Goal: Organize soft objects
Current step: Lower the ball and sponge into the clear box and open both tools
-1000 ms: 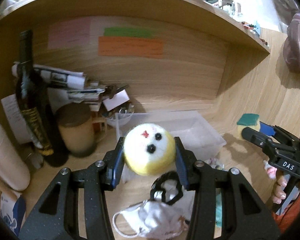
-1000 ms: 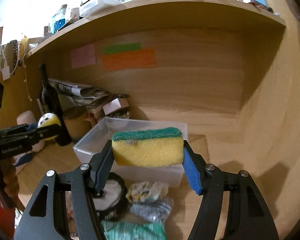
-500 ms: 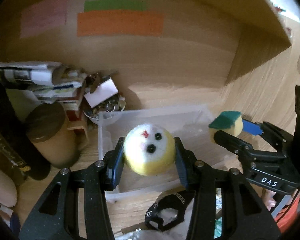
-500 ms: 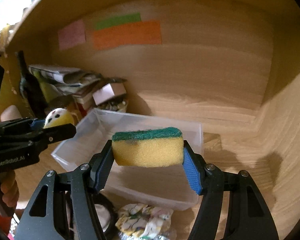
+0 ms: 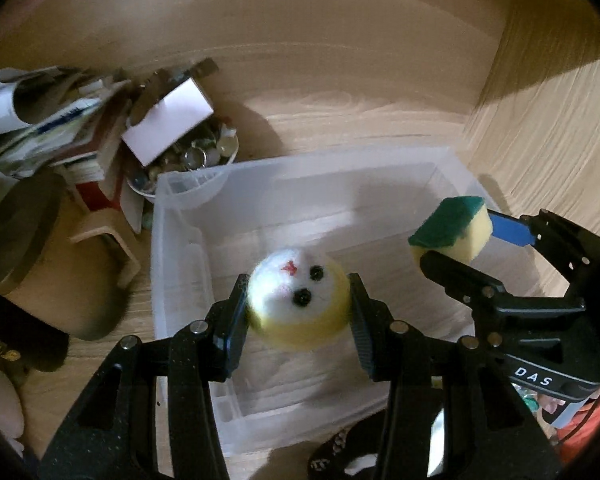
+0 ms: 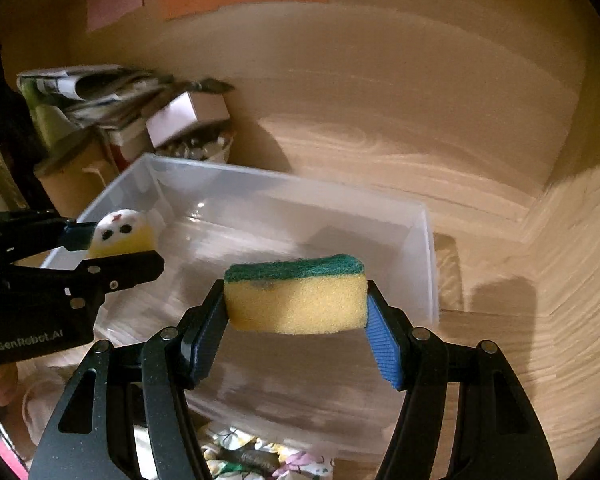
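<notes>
The left gripper (image 5: 298,312) pinches a plush ball (image 5: 298,306) between its jaws, above the near left part of the clear bin (image 5: 380,168). The right gripper (image 6: 296,312) pinches a sponge (image 6: 296,298) by its ends, above the bin's near right part. Risks: both grippers are near each other, so simultaneous release may cause contact. The ball may bounce or roll toward the bin's low wall. The sponge may tilt against the right rim if released off-centre.

Left gripper (image 5: 298,312): jaws clamped on the plush ball (image 5: 298,306) — held above the clear bin (image 5: 180,240).
Right gripper (image 5: 466,246): at 3 o'clock, gripping the sponge (image 5: 452,232), green face up.
Bowl of oddments (image 5: 184,164): 10 o'clock — touching the bin's corner.
</notes>
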`<state>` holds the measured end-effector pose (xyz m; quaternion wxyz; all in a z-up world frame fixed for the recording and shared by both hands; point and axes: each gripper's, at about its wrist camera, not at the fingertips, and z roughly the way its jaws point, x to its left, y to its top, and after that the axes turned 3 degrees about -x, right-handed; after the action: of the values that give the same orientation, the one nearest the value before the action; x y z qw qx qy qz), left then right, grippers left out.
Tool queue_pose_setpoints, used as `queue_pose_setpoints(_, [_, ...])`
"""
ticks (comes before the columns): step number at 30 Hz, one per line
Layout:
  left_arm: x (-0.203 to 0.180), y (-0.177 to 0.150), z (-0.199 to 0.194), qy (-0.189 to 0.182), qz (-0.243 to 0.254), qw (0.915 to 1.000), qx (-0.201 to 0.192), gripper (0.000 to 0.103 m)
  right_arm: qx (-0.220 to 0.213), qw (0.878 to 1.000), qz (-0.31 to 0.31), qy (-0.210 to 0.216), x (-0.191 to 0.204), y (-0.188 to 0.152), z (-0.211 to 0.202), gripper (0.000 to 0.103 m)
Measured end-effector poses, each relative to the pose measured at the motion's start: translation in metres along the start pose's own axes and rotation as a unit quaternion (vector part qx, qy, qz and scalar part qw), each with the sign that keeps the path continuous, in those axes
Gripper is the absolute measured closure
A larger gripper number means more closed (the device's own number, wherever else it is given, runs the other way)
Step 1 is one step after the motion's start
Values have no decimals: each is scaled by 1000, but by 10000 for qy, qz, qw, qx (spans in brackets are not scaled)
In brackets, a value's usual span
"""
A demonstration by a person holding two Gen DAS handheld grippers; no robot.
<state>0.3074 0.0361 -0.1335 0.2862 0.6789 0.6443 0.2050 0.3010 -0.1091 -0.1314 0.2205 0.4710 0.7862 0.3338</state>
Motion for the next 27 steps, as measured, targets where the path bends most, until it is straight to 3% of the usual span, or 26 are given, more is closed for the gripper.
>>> queue_pose_setpoints(6, [4,1,8,3,-36,10000,76,55,133,9999,-11,38,0,-2,7,40])
queue_pose_setpoints(10, [3,2,0,-7,-88,10000,7,46,106,9999,-82,10,2,-4,4,31])
queue_pose_setpoints(13, [5,5,-9,29,-79,9999,-106,42,16,10000,-92,-2,3,-4,-2,30])
queue_pose_setpoints(27, [-11,0,-97,46,82,9927,-1204,13,-1033,9946,10,80,-8,-4,-84,21])
